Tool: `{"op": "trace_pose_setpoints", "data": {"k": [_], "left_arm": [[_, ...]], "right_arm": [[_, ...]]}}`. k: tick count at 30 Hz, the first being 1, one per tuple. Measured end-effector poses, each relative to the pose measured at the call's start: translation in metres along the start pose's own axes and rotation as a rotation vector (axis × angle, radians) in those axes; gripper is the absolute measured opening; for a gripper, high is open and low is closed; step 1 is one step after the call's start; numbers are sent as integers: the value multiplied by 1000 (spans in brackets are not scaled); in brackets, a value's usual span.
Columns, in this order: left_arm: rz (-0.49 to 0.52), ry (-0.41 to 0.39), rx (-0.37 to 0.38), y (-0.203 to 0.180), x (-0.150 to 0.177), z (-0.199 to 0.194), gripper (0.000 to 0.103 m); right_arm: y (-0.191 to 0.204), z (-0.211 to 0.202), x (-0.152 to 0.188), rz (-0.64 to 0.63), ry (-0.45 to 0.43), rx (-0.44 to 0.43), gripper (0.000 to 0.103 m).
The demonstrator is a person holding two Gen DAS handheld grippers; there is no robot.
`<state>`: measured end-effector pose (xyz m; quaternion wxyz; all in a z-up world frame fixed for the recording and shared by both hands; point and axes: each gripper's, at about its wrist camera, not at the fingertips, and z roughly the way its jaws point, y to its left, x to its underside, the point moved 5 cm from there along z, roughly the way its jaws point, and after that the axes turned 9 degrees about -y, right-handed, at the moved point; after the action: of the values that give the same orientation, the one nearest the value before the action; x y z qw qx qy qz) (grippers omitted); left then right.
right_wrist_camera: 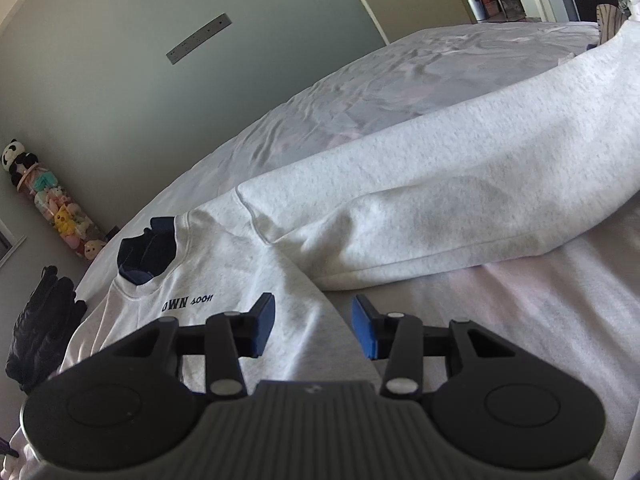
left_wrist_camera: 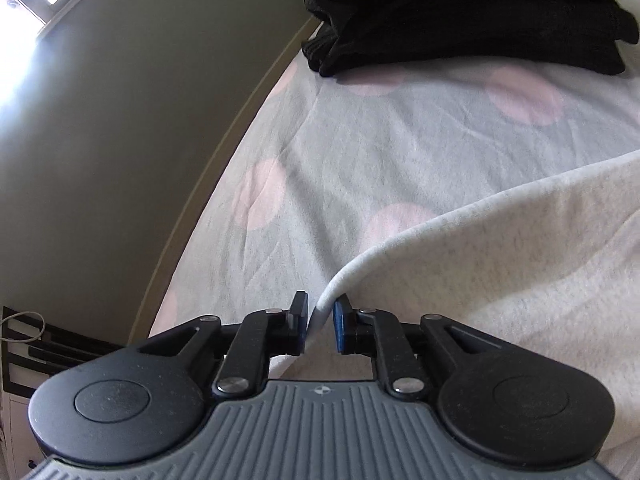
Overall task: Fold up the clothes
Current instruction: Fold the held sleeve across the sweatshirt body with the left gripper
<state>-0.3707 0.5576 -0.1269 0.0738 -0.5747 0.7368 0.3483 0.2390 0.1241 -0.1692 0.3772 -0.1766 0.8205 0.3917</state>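
Observation:
A light grey sweatshirt [right_wrist_camera: 224, 264] with a navy collar [right_wrist_camera: 146, 252] and dark lettering lies on the bed. Its sleeve [right_wrist_camera: 440, 200] stretches toward the far right. In the right wrist view my right gripper [right_wrist_camera: 313, 326] hovers open just above the chest area, below the armpit, with nothing between its blue pads. In the left wrist view my left gripper [left_wrist_camera: 320, 322] is shut on a lifted edge of the sweatshirt [left_wrist_camera: 500, 264], and the cloth fills the narrow gap between the pads. The rest of the garment drapes down to the right.
The bed sheet [left_wrist_camera: 360, 140] is pale with pink dots. A folded stack of black clothes [left_wrist_camera: 460, 12] sits at its far edge. A dark garment [right_wrist_camera: 40, 328] lies left of the sweatshirt. A tube of plush toys [right_wrist_camera: 60, 208] stands by the wall.

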Motion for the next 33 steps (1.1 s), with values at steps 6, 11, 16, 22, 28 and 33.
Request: {"op": "trace_pose_setpoints", "data": {"k": [6, 11, 16, 22, 28, 33], "left_arm": [[-37, -64, 151, -16, 12, -92, 40], [-79, -35, 378, -65, 42, -182, 60], [-25, 111, 507, -126, 99, -221, 64], [54, 301, 587, -172, 182, -215, 65], [51, 323, 680, -184, 214, -211, 46], [136, 310, 726, -196, 216, -207, 32]], "right_arm": [[-15, -13, -7, 82, 50, 80, 50], [-22, -11, -3, 127, 96, 62, 57], [-28, -7, 1, 165, 134, 42, 57], [-39, -3, 4, 202, 159, 35, 57], [-34, -20, 3, 156, 275, 37, 72], [-35, -60, -4, 74, 430, 102, 76]]}}
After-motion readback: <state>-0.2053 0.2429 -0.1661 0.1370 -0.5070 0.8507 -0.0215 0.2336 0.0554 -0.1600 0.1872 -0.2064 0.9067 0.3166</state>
